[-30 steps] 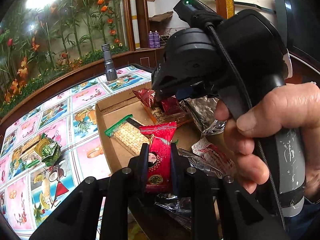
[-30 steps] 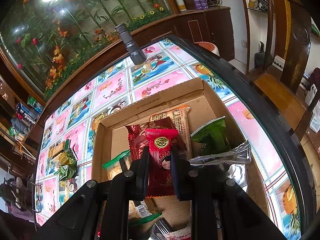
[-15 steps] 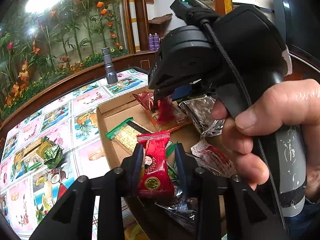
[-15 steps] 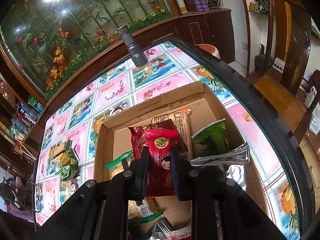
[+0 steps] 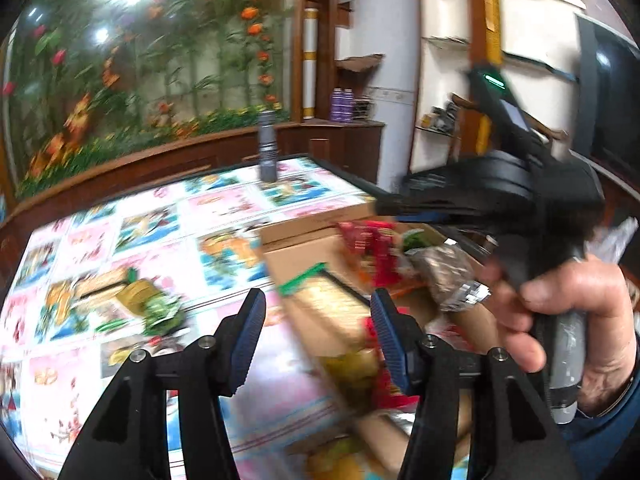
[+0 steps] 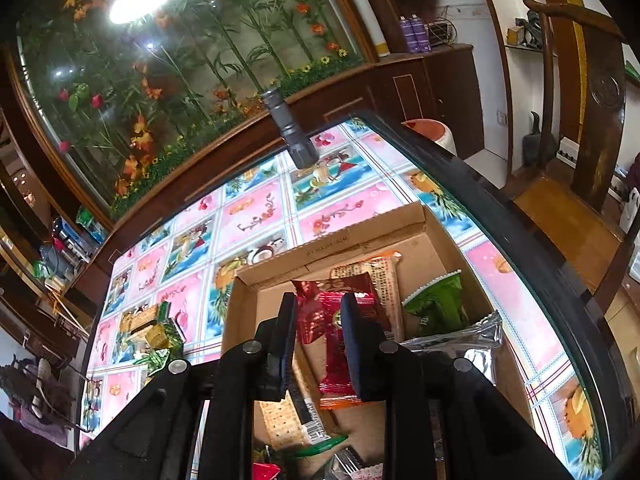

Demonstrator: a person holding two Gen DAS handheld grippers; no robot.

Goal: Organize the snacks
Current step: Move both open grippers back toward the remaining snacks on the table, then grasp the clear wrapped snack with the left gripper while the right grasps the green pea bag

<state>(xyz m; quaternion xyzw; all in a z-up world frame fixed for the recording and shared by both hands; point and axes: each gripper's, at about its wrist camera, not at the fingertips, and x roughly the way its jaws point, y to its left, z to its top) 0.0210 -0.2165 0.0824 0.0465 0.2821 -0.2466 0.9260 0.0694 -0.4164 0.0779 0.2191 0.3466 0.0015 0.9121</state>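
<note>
Right wrist view shows the cardboard box [image 6: 434, 240] on the patterned table [image 6: 256, 208], already holding several packets: a red snack packet [image 6: 332, 344], a beige printed one behind it, a green packet [image 6: 438, 304] at 3 o'clock from the red one, and a silver foil bag [image 6: 472, 340] near it. The right gripper [image 6: 314, 340] hangs above the red snack packet. Its jaws stand partly apart on both sides of the packet, and I cannot tell if they touch it or only frame it from above. The red snack packet lies with its long axis from 12 to 6 o'clock, its crimped top end toward 12.

Left wrist view is blurred. The left gripper [image 5: 318, 336] has its jaws wide apart with nothing between them, over the table edge of the box. At 9 o'clock from it, a pile of green and gold snacks [image 5: 132, 300] lies on the table, outside the box.

I judge the task is well advanced but not finished: most snacks are in the box, and the pile is left.
</note>
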